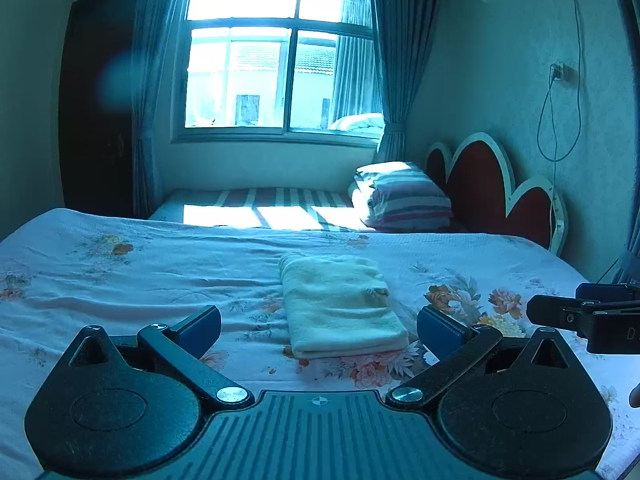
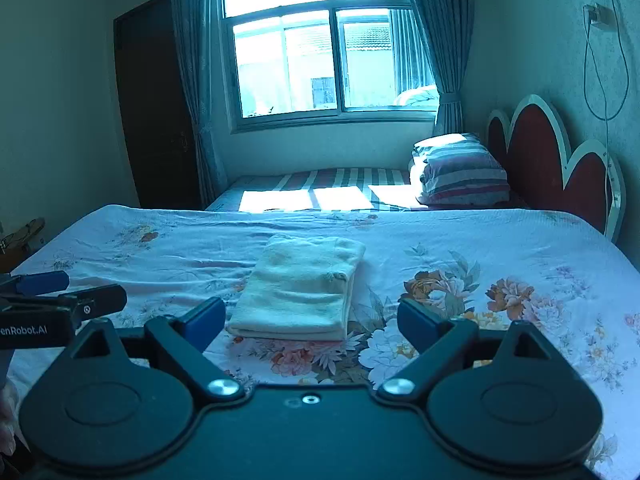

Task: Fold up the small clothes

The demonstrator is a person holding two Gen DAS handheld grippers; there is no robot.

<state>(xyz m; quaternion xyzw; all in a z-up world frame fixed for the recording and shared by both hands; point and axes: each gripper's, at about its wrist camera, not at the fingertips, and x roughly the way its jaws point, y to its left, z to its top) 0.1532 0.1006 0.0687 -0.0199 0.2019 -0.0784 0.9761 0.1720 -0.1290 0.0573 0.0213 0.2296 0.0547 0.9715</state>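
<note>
A small cream garment lies folded into a neat rectangle on the floral bedsheet; it also shows in the right wrist view. My left gripper is open and empty, held just in front of the garment's near edge. My right gripper is open and empty, also just short of the garment. The right gripper shows at the right edge of the left wrist view, and the left gripper at the left edge of the right wrist view.
A second bed with a striped sheet stands beyond, with a folded striped quilt on it. A red heart-shaped headboard is at the right. A window and dark door are behind.
</note>
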